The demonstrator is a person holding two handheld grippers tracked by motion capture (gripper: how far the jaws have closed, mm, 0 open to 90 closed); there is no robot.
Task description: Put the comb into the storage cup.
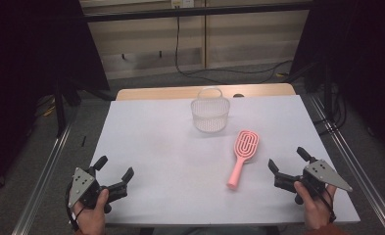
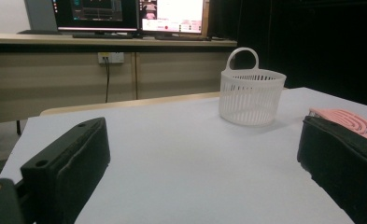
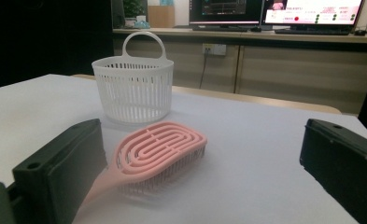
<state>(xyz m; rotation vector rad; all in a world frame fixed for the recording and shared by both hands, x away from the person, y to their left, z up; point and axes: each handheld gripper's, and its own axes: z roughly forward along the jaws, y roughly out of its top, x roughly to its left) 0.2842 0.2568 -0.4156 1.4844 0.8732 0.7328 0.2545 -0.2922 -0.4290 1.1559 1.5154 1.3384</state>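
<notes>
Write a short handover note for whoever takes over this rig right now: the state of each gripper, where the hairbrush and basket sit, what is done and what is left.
Left gripper: open, holding nothing, near the table's front left.
Right gripper: open, holding nothing, front right, beside the brush handle.
Pink hairbrush: flat on the table, bristles down, handle toward the person, untouched.
White basket: upright farther back, just beyond the brush head; nothing seen in it.
Done: nothing yet.
Left: probably grasp the brush with the right gripper and put it in the basket.
</notes>
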